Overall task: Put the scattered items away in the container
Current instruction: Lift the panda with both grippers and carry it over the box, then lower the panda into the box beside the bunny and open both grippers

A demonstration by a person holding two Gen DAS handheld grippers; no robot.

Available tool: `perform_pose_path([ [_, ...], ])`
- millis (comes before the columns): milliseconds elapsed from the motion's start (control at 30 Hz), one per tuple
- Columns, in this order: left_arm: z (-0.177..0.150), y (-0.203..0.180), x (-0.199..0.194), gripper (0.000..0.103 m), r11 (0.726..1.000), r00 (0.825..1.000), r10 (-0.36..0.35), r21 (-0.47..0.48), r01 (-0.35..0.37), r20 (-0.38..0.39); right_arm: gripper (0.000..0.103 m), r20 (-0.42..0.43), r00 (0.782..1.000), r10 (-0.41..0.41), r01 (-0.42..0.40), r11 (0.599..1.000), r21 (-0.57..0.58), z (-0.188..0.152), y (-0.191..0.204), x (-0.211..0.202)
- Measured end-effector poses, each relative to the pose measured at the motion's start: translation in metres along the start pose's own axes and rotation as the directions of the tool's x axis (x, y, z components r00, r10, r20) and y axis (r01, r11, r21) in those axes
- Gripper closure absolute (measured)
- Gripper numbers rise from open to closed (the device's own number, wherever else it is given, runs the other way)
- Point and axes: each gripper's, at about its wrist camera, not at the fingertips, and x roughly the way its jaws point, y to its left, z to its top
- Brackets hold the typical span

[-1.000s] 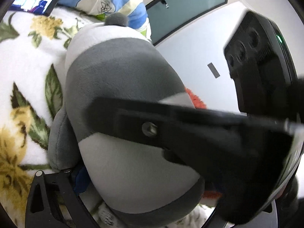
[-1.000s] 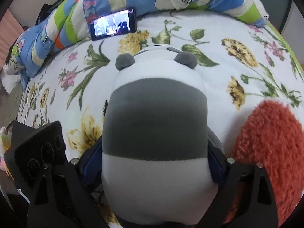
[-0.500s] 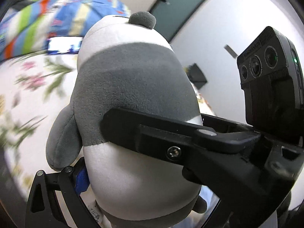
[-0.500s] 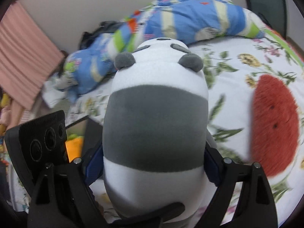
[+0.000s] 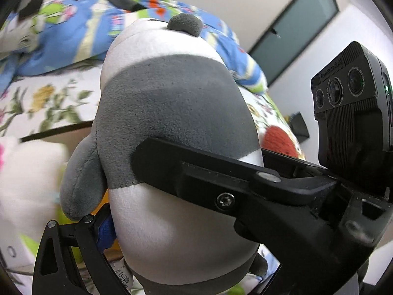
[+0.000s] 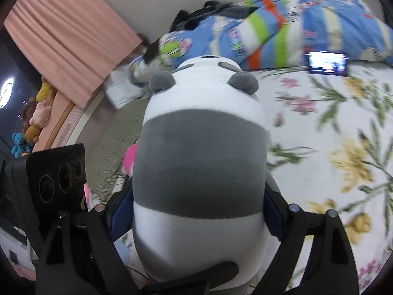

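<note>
A grey and white plush panda (image 5: 172,127) fills both views, held up off the flowered bed (image 6: 331,135). My left gripper (image 5: 172,221) is shut on its lower body; one blue pad (image 5: 105,231) shows at its left side. My right gripper (image 6: 199,216) is shut on the panda (image 6: 199,162) too, its blue pads (image 6: 120,211) pressing both flanks. In the left wrist view the right gripper's black finger (image 5: 196,172) crosses the panda's belly. The container is hidden; pale and yellow-green shapes lie blurred under the panda.
A blue striped quilt (image 6: 282,29) lies along the bed's far side, with a lit phone (image 6: 328,63) beside it. A red fuzzy toy (image 5: 280,140) lies on the bed. Pink curtains (image 6: 66,39) and more plush toys (image 6: 36,118) stand at the left.
Both grippers have carried the panda up and leftward off the bed. The curtain and floor side have come into the right view; the red toy has left it.
</note>
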Motion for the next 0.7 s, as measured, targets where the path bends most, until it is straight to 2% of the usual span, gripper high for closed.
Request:
perform_pose_path([
  [133, -0.004, 0.034, -0.021, 0.005, 0.998, 1.000, 0.006, -0.063, -0.006, 0.001, 0.014, -0.040, 0.999, 0.027, -0.028, 0.999, -0.022, 0.018, 0.023, 0.032],
  [267, -0.003, 0.066, -0.003, 0.005, 0.991, 1.000, -0.018, -0.134, 0.015, -0.024, 0.014, -0.090, 0.996, 0.023, -0.023, 1.000, 0.003, 0.029, 0.022, 0.063],
  [400, -0.019, 0.091, 0.018, 0.005, 0.980, 0.999, -0.025, -0.200, 0.015, -0.047, 0.014, -0.149, 0.988, 0.030, -0.018, 0.997, 0.080, 0.017, 0.002, 0.088],
  [500, -0.031, 0.101, 0.020, 0.002, 0.971, 0.997, -0.054, -0.238, 0.038, -0.060, 0.013, -0.163, 0.985, 0.058, -0.039, 0.993, 0.113, 0.007, -0.006, 0.099],
  [700, -0.048, 0.115, -0.003, 0.002, 0.929, 0.984, -0.155, -0.352, 0.116, -0.086, 0.000, -0.205, 0.974, 0.095, -0.067, 0.988, 0.137, -0.007, -0.003, 0.112],
])
